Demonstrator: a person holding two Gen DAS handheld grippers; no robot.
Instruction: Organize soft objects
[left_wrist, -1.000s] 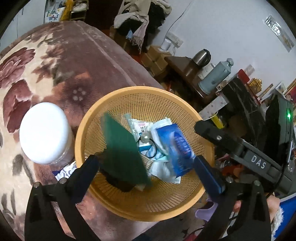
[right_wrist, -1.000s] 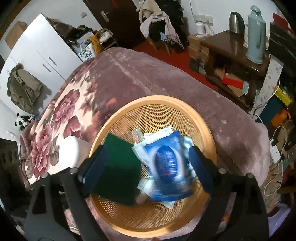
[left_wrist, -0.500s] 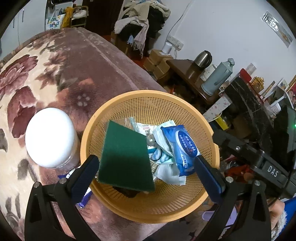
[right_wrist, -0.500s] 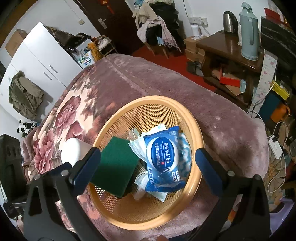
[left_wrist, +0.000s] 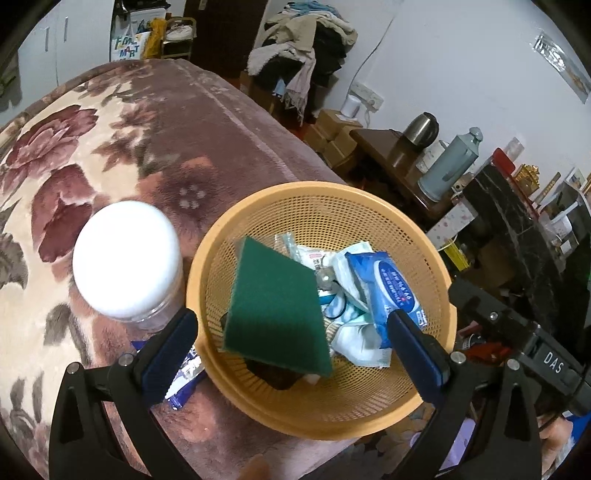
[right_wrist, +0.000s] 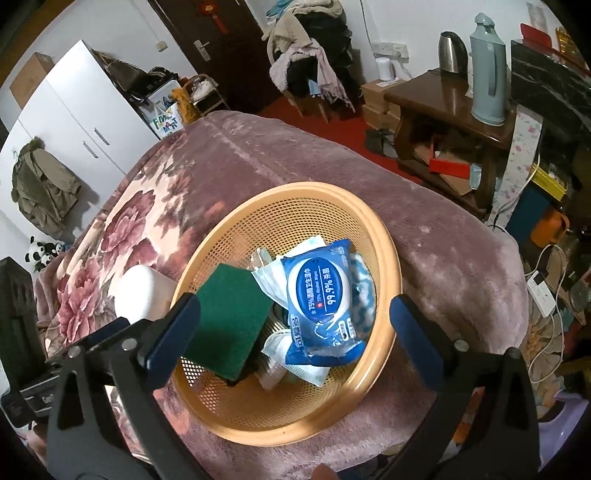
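An orange mesh basket (left_wrist: 369, 417) (right_wrist: 388, 240) sits on a floral blanket. Inside lie a green scouring pad (left_wrist: 275, 306) (right_wrist: 229, 325), a blue wet-wipes pack (left_wrist: 388, 291) (right_wrist: 319, 299), white face masks (left_wrist: 360, 339) (right_wrist: 273, 280) and small packets. My left gripper (left_wrist: 291, 350) is open and empty, above the basket's near side. My right gripper (right_wrist: 295, 332) is open and empty, above the basket too. The right gripper's body (left_wrist: 517, 336) shows at the right of the left wrist view.
A jar with a white lid (left_wrist: 125, 258) (right_wrist: 142, 291) stands left of the basket, a blue-white packet (left_wrist: 184, 376) by it. The floral blanket (left_wrist: 92, 155) (right_wrist: 258, 147) ends at a drop to the right. A wooden table (right_wrist: 443, 99) with kettle and thermos stands beyond.
The green pad dropped from the left gripper into the basket and settled flat. The wipes pack settled too. Both grippers pulled back and up from the basket.
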